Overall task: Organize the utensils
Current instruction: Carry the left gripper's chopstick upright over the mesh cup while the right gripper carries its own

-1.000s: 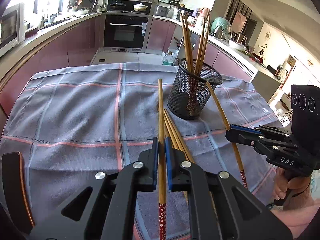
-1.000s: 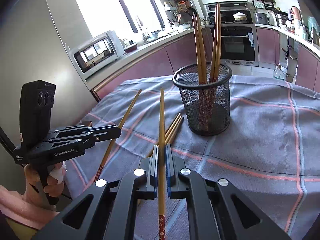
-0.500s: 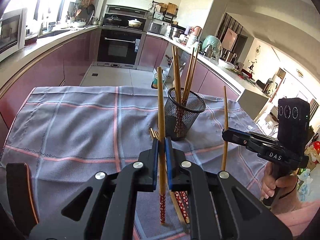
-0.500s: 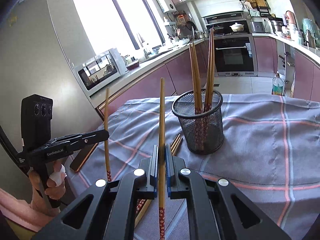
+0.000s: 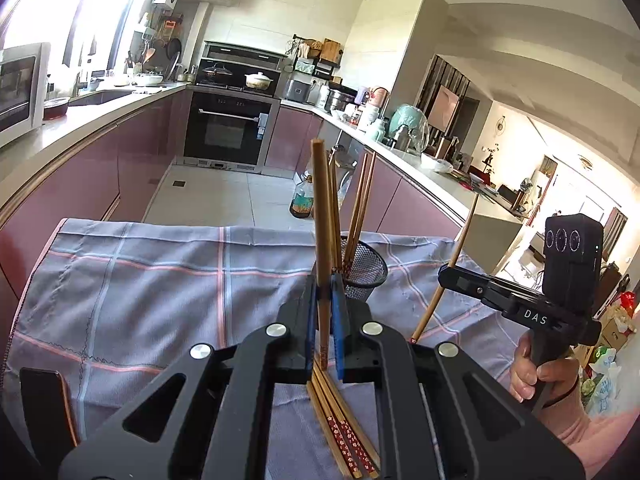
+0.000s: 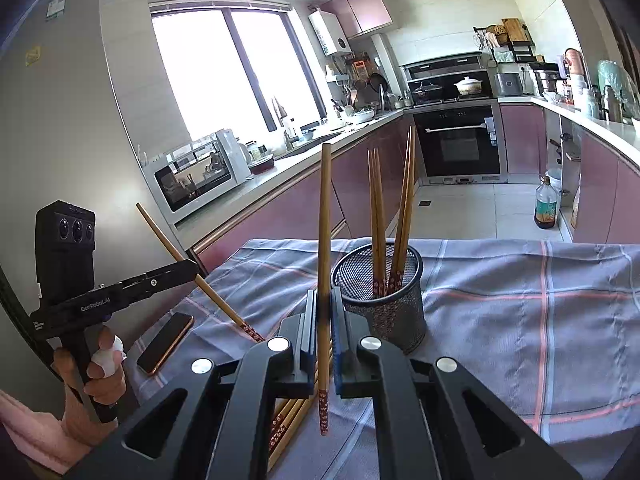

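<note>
Left claw (image 5: 323, 328) is clamped on one chopstick (image 5: 321, 216), blue pads pinching it low on the shaft. I see it standing near upright, plain end up, patterned red end poking out just under the pads. Right claw (image 6: 324, 330) is the same: clamped on its own chopstick (image 6: 324, 240), near upright, red patterned end hanging below the pads.

Both claws are off the table (image 6: 520, 320), which is covered by a grey plaid cloth. From the left cam the right claw (image 5: 450, 274) shows at the right edge with its stick (image 5: 452, 264) tilted. From the right cam the left claw (image 6: 188, 268) shows at the left with its stick (image 6: 192, 272) slanted, red end down toward the cloth.

The mesh cup (image 6: 380, 300) stands upright on the cloth, just beyond the right claw. Four chopsticks (image 6: 394, 216) stand in it, leaning against the rim, red ends down.

Loose chopsticks (image 5: 344, 436) lie bundled flat on the cloth right under both claws, red ends toward me. Exact count is unclear, roughly three or four.

A phone (image 6: 165, 342) lies flat on the cloth near the left edge, beside the left hand (image 6: 100, 376).
</note>
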`<action>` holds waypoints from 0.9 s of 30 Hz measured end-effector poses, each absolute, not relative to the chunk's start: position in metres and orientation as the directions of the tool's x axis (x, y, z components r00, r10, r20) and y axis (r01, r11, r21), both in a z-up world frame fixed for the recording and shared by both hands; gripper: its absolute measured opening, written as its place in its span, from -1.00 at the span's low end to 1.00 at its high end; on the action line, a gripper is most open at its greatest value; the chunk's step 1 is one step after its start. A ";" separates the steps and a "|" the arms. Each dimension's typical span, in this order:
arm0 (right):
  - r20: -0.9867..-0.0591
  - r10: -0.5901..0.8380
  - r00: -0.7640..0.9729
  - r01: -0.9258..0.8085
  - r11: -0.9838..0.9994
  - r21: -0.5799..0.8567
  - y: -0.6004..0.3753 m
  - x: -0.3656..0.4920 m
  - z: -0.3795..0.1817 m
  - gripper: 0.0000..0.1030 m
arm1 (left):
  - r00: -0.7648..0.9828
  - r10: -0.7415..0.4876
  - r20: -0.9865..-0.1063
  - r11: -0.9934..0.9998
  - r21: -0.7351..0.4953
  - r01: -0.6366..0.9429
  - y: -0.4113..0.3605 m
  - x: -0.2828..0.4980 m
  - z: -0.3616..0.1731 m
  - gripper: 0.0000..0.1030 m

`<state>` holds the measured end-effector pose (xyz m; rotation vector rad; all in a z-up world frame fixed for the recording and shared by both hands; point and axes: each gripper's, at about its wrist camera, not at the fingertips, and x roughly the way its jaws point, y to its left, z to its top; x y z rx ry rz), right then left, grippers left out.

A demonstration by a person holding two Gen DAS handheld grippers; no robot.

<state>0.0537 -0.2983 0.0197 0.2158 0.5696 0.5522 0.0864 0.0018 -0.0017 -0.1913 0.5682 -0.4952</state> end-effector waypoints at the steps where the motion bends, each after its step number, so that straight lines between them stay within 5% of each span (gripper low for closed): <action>1: -0.446 0.547 0.708 -0.434 0.836 0.336 -0.299 0.055 0.023 -0.90 | 0.730 -0.503 -0.463 0.863 -0.309 0.399 0.001 0.089 0.000 -0.85; 27: -0.308 0.465 0.830 -0.403 0.882 0.246 -0.315 0.103 0.092 -0.90 | 0.773 -0.510 -0.377 0.860 -0.228 0.456 -0.050 0.156 0.068 -0.85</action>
